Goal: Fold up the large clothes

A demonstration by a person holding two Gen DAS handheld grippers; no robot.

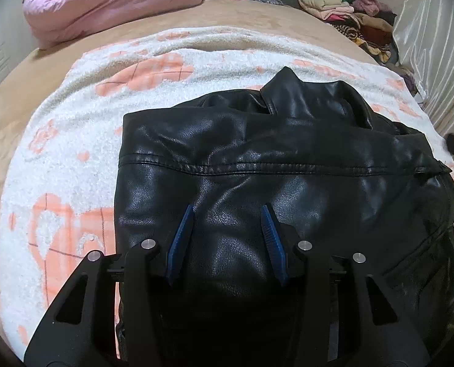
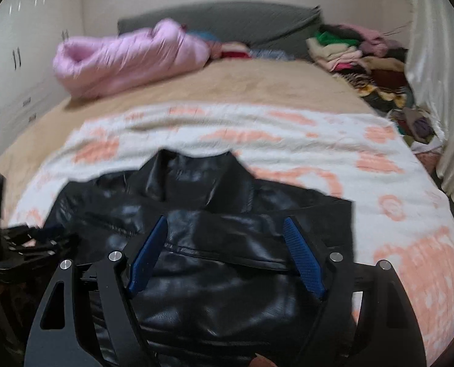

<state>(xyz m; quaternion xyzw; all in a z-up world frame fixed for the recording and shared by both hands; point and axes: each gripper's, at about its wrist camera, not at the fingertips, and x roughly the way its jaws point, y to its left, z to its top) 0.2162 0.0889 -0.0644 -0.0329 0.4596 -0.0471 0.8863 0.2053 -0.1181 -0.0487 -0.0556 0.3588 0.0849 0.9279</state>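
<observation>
jacket: heavy, slick | we take its hem, opposite the collar | left gripper part-open, right gripper wide, both empty

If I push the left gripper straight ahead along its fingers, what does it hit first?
Most likely the black leather jacket. The left gripper points down at its folded back panel, jaws apart with nothing pinched between them. The leather fills the line ahead; how close the pads are is unclear.

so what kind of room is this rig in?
Most likely a bedroom. The black leather jacket lies on a white-and-peach blanket spread over a bed, with a grey headboard behind, a pink quilt and piled clothes near it.
</observation>
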